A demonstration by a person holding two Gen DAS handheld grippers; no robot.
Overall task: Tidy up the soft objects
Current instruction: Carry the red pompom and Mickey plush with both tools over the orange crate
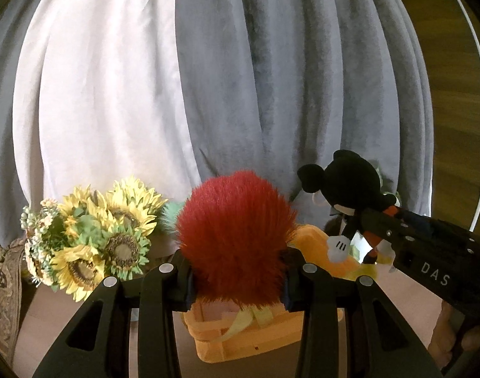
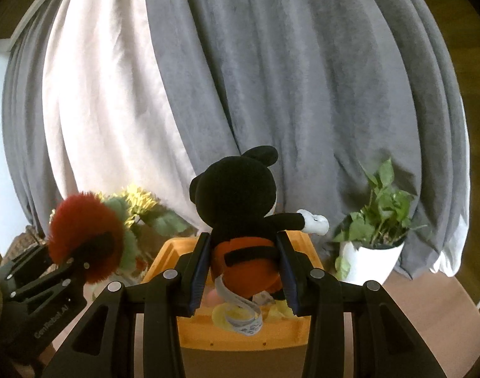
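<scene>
While both jaws pinch their toys, the pompom (image 1: 236, 236) and mouse doll (image 2: 240, 220), lower each gently into the basket (image 2: 246, 337).

We see both wrist views facing forward along their fingers, tilted slightly downward, close above the orange woven basket (image 1: 240, 334) (image 2: 240, 337). Both share grey pleated curtains (image 1: 303, 94) (image 2: 303, 94) ahead; each view catches the other gripper alongside.

Basket (image 2: 240, 335) contents mostly hid behind mouse toy (image 2: 240, 195); red pompom (image 1: 236, 239) blocked basket in left view.
</scene>
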